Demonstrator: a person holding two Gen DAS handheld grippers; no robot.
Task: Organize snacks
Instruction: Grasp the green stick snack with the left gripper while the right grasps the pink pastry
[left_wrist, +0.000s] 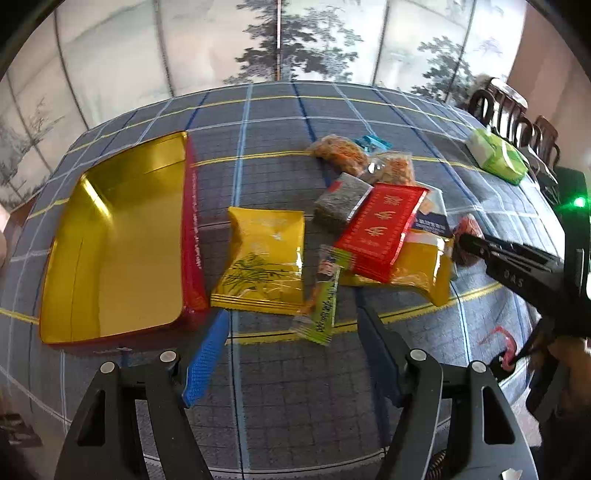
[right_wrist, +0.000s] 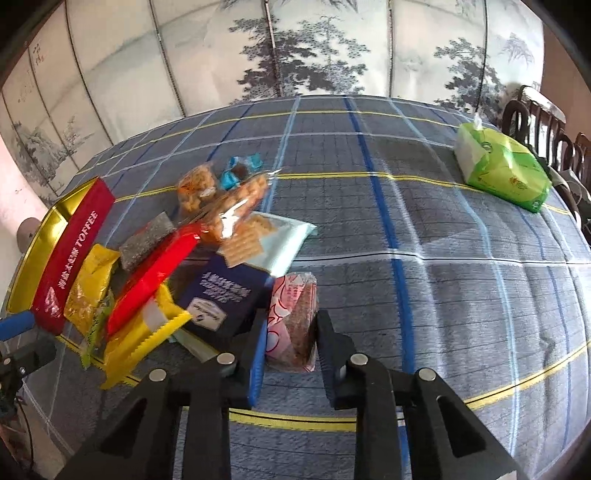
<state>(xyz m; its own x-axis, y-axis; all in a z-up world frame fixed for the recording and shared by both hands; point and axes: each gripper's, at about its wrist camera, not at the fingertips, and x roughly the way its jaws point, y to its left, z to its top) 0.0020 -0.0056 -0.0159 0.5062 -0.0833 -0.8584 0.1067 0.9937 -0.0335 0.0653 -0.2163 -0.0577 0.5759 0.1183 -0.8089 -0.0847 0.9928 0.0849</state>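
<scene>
Gold tin (left_wrist: 110, 236), red pkt (left_wrist: 380, 230), blue plaid cloth (left_wrist: 280, 110).

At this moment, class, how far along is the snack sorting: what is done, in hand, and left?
Done: nothing; the gold tin holds no snacks. In hand: the right gripper is shut on the pink-wrapped snack, not yet lifted off the tablecloth. The left gripper is open and holds nothing. Left: the whole pile, including the yellow packet and red packet.
</scene>
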